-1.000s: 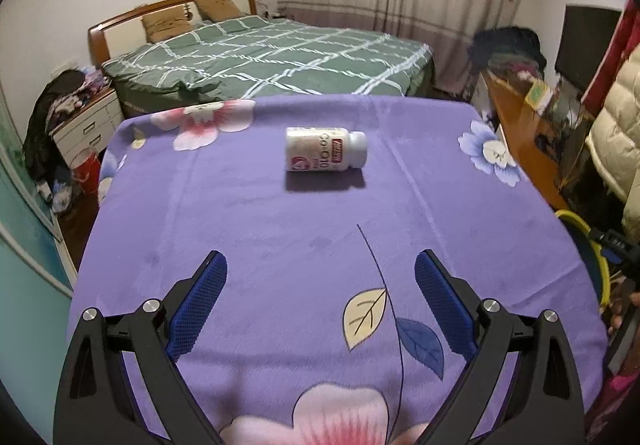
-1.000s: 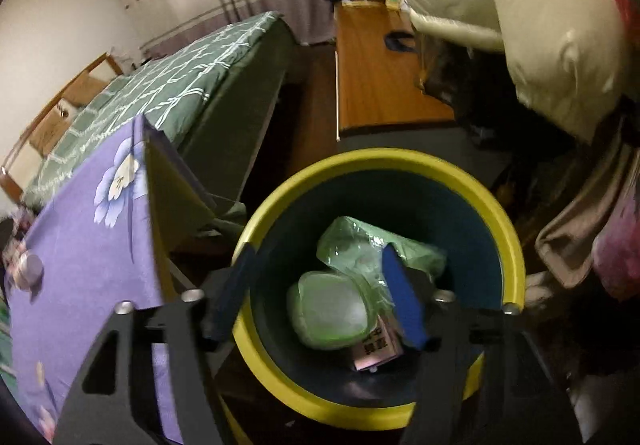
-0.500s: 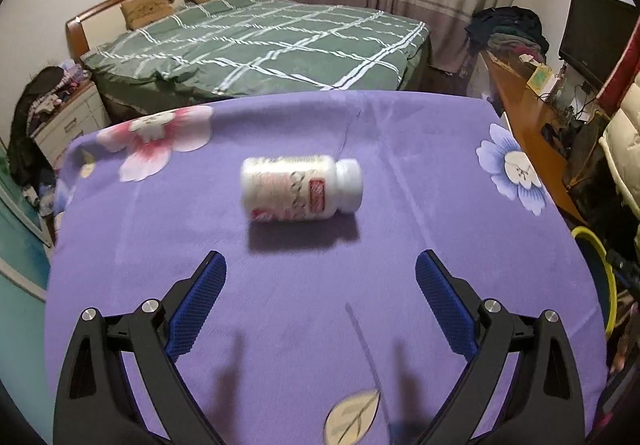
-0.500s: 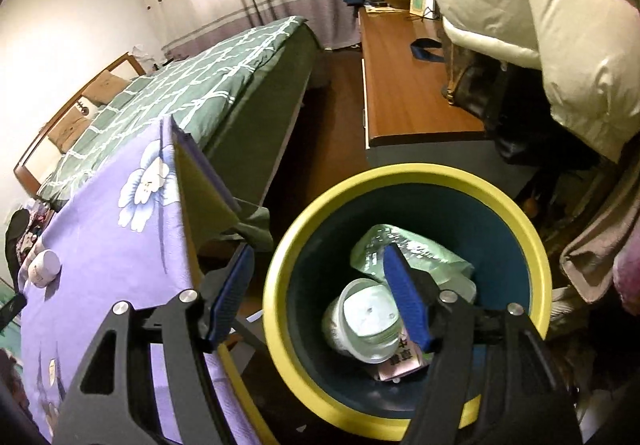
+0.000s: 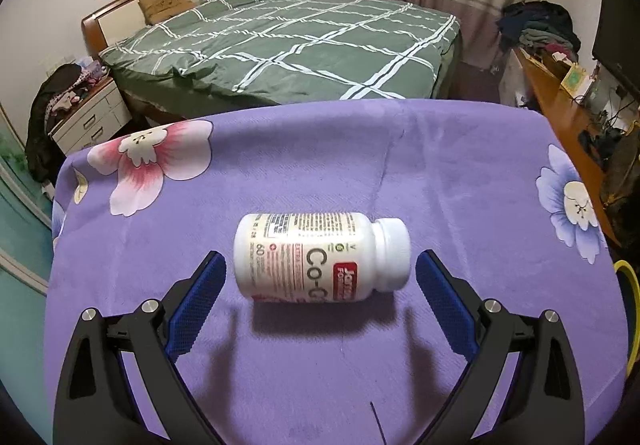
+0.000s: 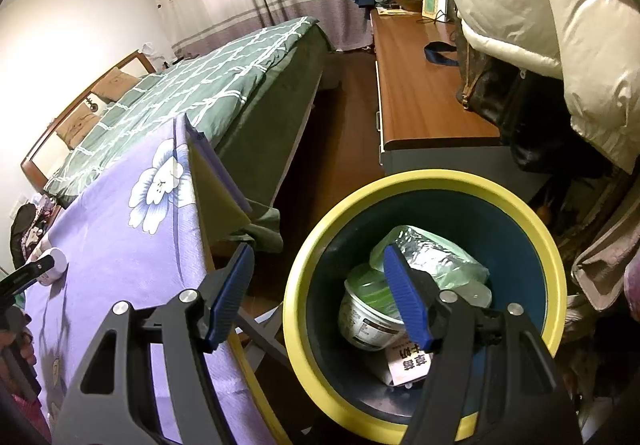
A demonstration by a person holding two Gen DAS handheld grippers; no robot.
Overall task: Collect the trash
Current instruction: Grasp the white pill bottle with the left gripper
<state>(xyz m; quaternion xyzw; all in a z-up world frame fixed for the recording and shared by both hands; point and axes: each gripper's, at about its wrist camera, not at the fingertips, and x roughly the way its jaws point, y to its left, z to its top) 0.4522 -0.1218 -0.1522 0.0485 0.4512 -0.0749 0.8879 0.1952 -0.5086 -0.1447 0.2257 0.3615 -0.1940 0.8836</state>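
A white pill bottle [image 5: 316, 257] with a red label lies on its side on the purple flowered tablecloth [image 5: 320, 165], cap to the right. My left gripper [image 5: 320, 265] is open, its blue pads either side of the bottle with gaps on both sides. In the right wrist view my right gripper [image 6: 320, 265] is open and empty, hanging above the near rim of the yellow-rimmed blue bin [image 6: 552, 261]. In the bin lie a green bag [image 6: 432, 257], a white tub [image 6: 368, 317] and a carton [image 6: 408, 365]. The bottle's cap [image 6: 54, 265] shows at the far left, beside the left gripper's tip.
A green checked bed [image 5: 288, 41] lies beyond the table. A wooden desk [image 6: 420, 85] with a dark bag stands behind the bin, and a cream padded coat [image 6: 560, 5] hangs at the right. The bin's rim [image 5: 630, 285] sits off the table's right edge.
My left gripper has moved forward over the table until the bottle lies between its fingers. The right gripper's view shifted slightly across the bin; it stayed open.
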